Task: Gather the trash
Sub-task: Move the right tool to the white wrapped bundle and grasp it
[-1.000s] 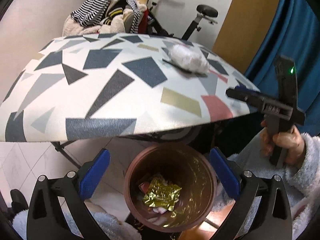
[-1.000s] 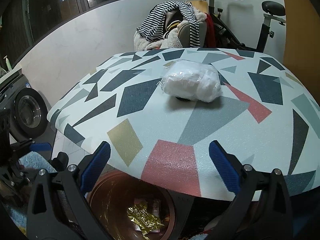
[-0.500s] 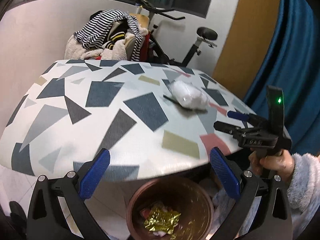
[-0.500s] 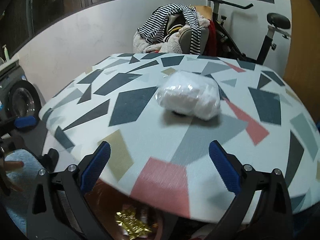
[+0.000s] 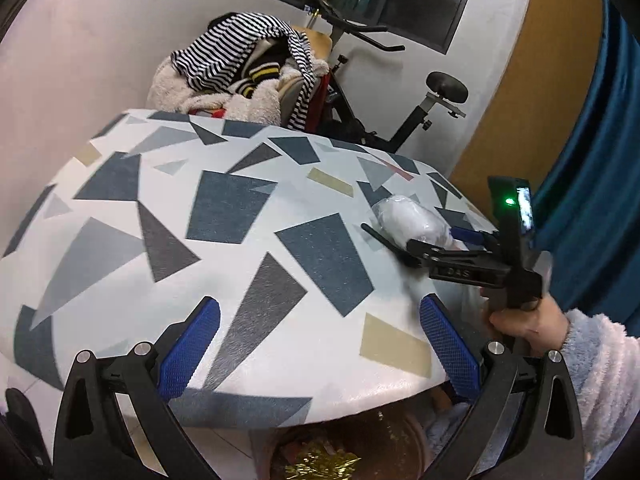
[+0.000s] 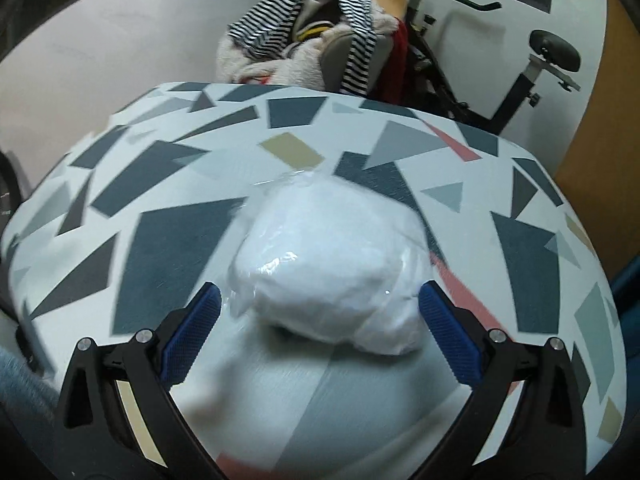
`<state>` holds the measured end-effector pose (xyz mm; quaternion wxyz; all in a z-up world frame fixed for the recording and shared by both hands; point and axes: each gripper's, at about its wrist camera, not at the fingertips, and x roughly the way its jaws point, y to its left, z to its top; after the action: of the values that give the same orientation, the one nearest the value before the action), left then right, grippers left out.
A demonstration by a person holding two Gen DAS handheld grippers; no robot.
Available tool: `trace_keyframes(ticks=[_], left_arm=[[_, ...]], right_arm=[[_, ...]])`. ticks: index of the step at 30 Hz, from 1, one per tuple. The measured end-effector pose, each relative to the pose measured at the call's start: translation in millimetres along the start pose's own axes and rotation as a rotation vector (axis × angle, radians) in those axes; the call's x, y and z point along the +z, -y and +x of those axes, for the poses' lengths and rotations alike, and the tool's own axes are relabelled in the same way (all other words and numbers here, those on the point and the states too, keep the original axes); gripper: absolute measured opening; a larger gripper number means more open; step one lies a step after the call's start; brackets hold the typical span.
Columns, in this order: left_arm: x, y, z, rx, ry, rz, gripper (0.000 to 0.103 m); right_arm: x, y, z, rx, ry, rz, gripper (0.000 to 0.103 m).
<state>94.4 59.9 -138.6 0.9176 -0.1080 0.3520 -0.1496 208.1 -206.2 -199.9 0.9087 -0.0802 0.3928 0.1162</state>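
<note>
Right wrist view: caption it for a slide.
Open right gripper straddling a plastic-wrapped white bundle on the patterned table.

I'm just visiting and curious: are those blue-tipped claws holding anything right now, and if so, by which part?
Nothing is held. The right gripper is open, its fingers on either side of the white plastic-wrapped bundle on the table. The left gripper is open and empty.

Even indoor light, soft shadows, strong fisheye bending at edges, and perhaps motion blur smearing the near white bag (image 6: 332, 264).
</note>
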Motion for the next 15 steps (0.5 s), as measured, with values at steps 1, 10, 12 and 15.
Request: trace_keyframes(ticks=[1,10,12,15], left_arm=[[1.4,-0.3,2.5,-0.007,-0.004,-0.004,0.097],[7.9,7.4,41.2,-0.008,-0.109,-0.024,0.097],[10.8,12.0,49.0,-0.019,-0.118,-0.035,0.097],[17.3,23.7,64.2,-0.019,-0.142,-0.040,0.083]], right_arm=[[2.1,2.6,2.6,0.014,-0.004,0.007,0.098],[-4.6,42.4,-17.3,0.104,0.109,0.151,0.059],[-14.9,57.1,-26.7,0.128,0.165,0.218,0.058],[-21.7,62.9,-30.5,0.136,0.197,0.234,0.058]])
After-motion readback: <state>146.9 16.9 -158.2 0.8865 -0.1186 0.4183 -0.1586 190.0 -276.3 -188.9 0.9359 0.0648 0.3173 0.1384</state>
